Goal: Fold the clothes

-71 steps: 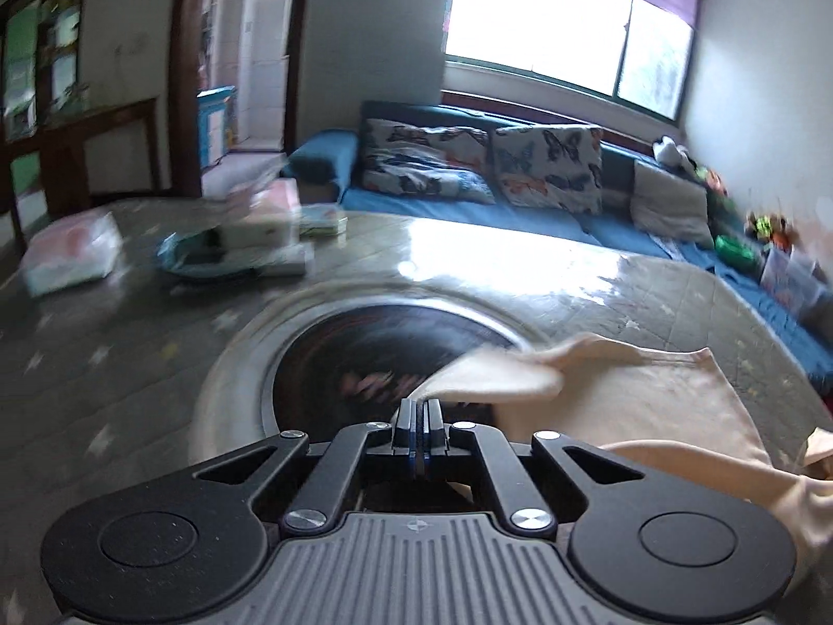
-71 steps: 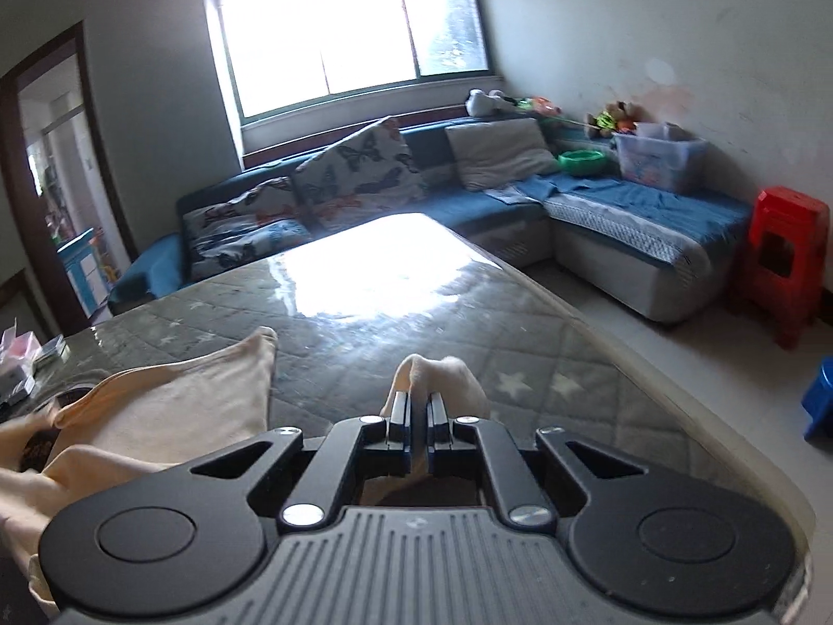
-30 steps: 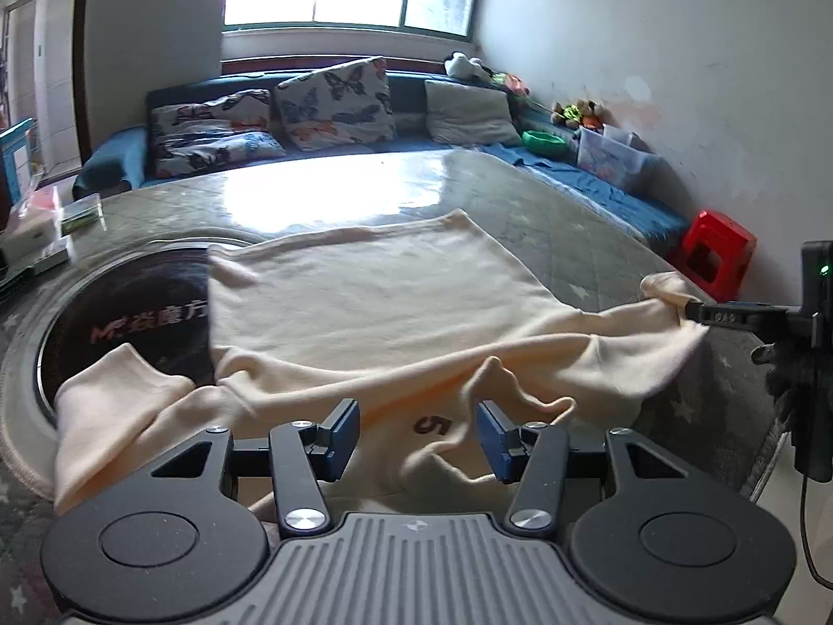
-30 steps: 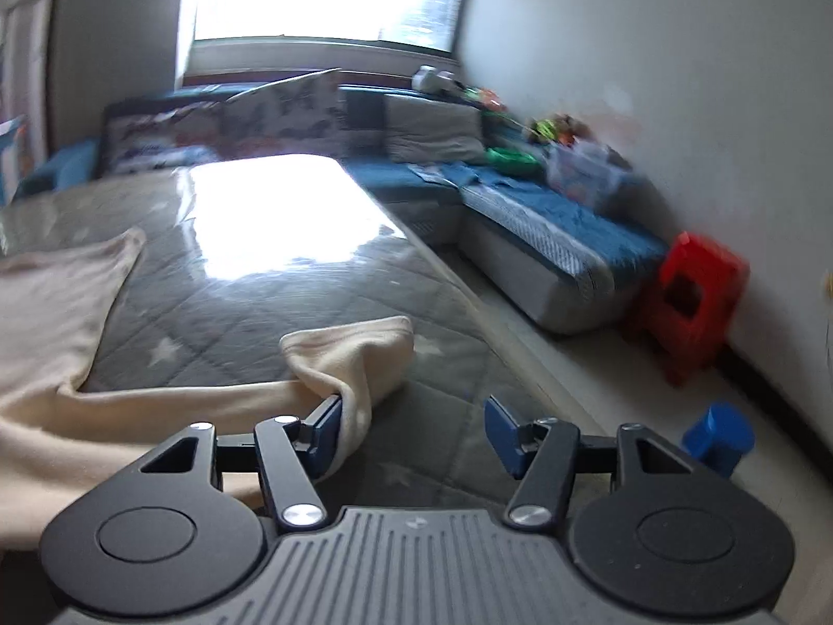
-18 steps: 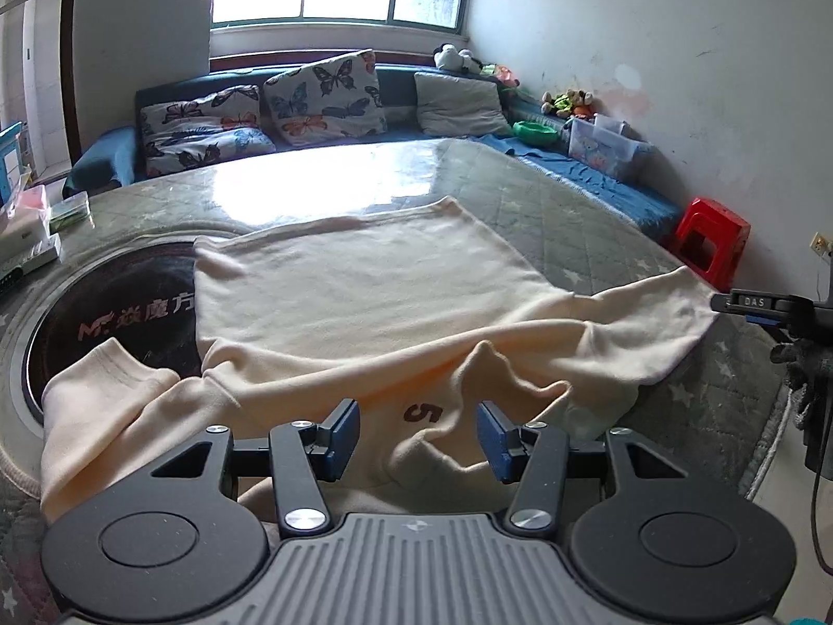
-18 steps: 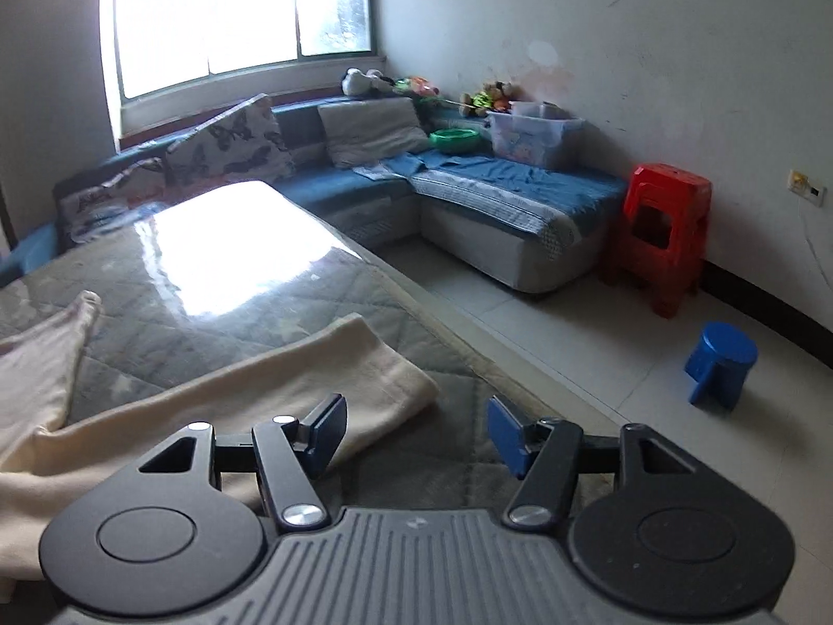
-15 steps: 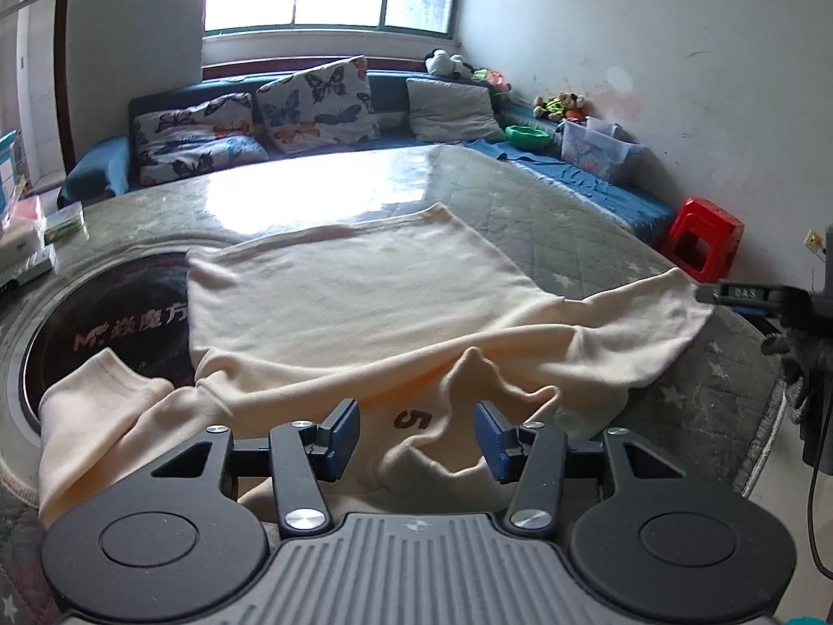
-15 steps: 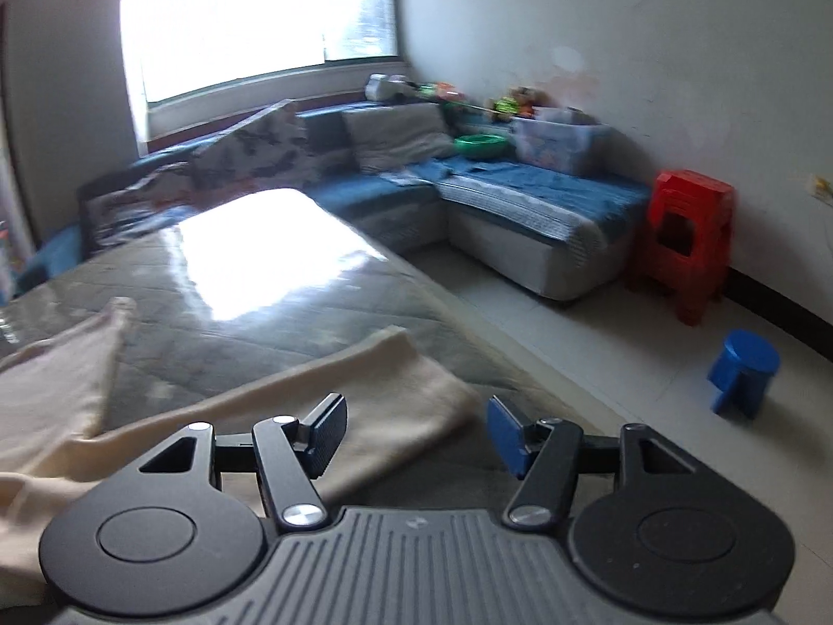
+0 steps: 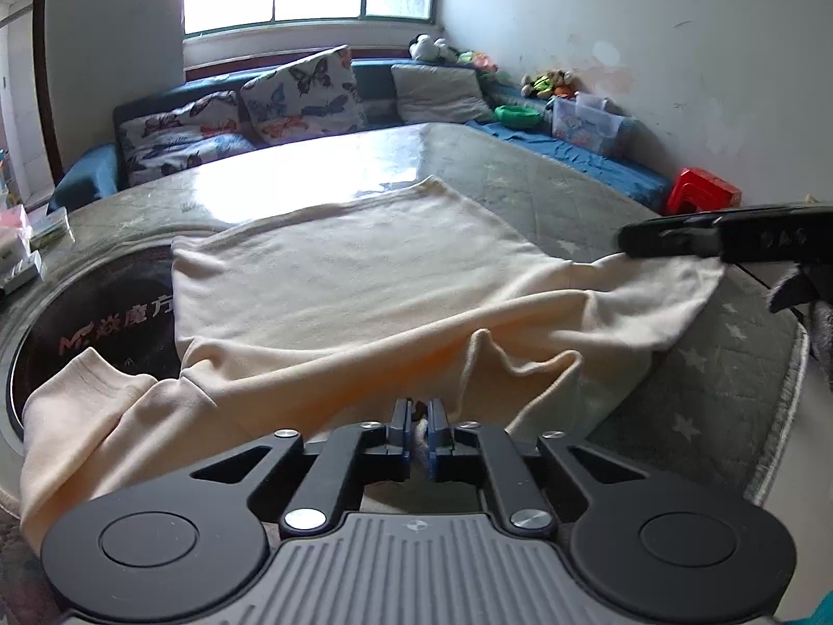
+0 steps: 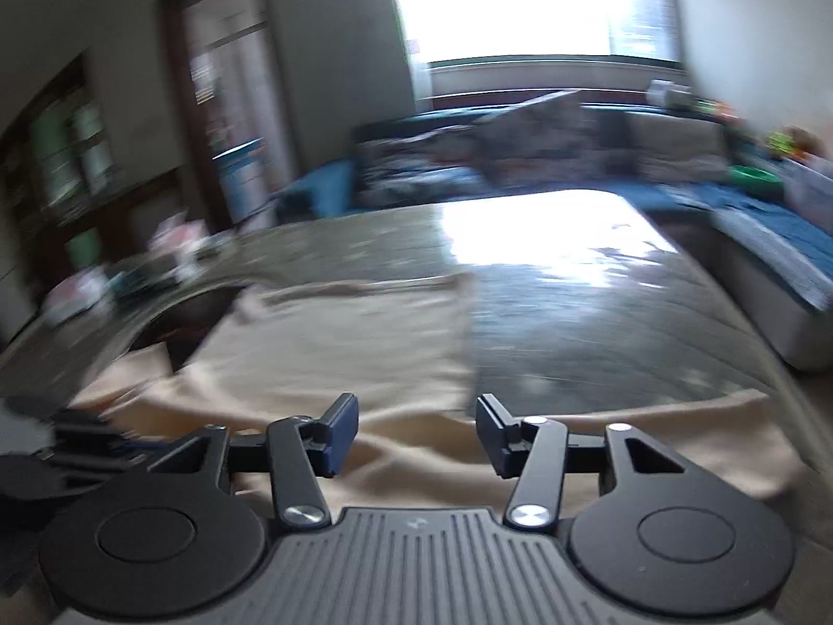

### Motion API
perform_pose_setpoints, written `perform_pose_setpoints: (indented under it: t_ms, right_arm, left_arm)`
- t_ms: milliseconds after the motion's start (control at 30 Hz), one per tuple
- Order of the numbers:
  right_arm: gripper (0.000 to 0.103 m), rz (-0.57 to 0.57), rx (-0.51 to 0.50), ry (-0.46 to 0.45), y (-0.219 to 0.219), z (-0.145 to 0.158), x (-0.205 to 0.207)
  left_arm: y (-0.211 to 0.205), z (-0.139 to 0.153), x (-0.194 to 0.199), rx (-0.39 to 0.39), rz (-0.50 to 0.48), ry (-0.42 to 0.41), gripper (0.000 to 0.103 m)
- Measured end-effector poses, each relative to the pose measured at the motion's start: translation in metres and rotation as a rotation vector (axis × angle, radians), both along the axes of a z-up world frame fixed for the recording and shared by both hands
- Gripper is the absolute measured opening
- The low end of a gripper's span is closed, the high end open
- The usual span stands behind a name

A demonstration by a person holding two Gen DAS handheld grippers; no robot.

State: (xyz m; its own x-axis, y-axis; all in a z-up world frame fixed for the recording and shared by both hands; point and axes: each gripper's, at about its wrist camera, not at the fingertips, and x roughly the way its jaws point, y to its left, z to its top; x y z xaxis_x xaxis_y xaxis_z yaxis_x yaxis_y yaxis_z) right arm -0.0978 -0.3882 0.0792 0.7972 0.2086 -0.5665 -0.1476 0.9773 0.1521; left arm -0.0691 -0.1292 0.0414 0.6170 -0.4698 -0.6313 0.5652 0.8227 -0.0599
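The cream sweatshirt (image 9: 343, 281) lies spread across the quilted round table (image 9: 692, 390), its body flat toward the sofa (image 9: 172, 156) side and its two sleeves reaching out along the near edge, one draped over the dark round inset (image 9: 104, 323) of the table, the other stretched toward the table's right rim. The left gripper (image 9: 420, 424) has its jaws closed on a pinch of cloth at the near edge of the sweatshirt, around the neck by the look of it; a small ridge of fabric stands up just beyond the fingertips, which suggests the grip is there to lift that edge or to anchor it. The right gripper (image 10: 417, 435) hangs with jaws wide apart and empty over the near part of the sweatshirt, its view blurred by motion; in the left wrist view its finger shows just above the right sleeve (image 9: 671, 297), though I cannot tell whether it touches the cloth. Holding one point fast while the free tool goes for a second would keep soft cloth from sliding on the slick table cover.
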Motion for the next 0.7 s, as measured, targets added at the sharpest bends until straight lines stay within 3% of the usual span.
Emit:
perform_pose_setpoints:
  t_ms: [133, 300, 400, 533, 700]
  right_arm:
    - [0.04, 0.199, -0.069, 0.021, 0.042, 0.002, -0.001]
    - [0.033, 0.339, -0.166, 0.073, 0.081, -0.011, -0.008]
    - [0.032, 0.38, -0.208, 0.098, 0.09, -0.023, -0.017]
    - [0.014, 0.403, -0.272, 0.115, 0.099, -0.034, -0.027]
    - [0.006, 0.424, -0.329, 0.107, 0.098, -0.036, -0.042]
  left_arm:
    - [0.007, 0.002, -0.009, -0.015, -0.018, -0.008, 0.005]
    - [0.015, 0.007, -0.027, -0.043, -0.035, -0.005, 0.005]
    - [0.017, 0.007, -0.032, -0.052, -0.044, 0.002, 0.005]
    - [0.014, 0.004, -0.033, -0.046, -0.065, -0.001, 0.005]
    - [0.007, 0.001, -0.032, -0.03, -0.092, -0.018, 0.006]
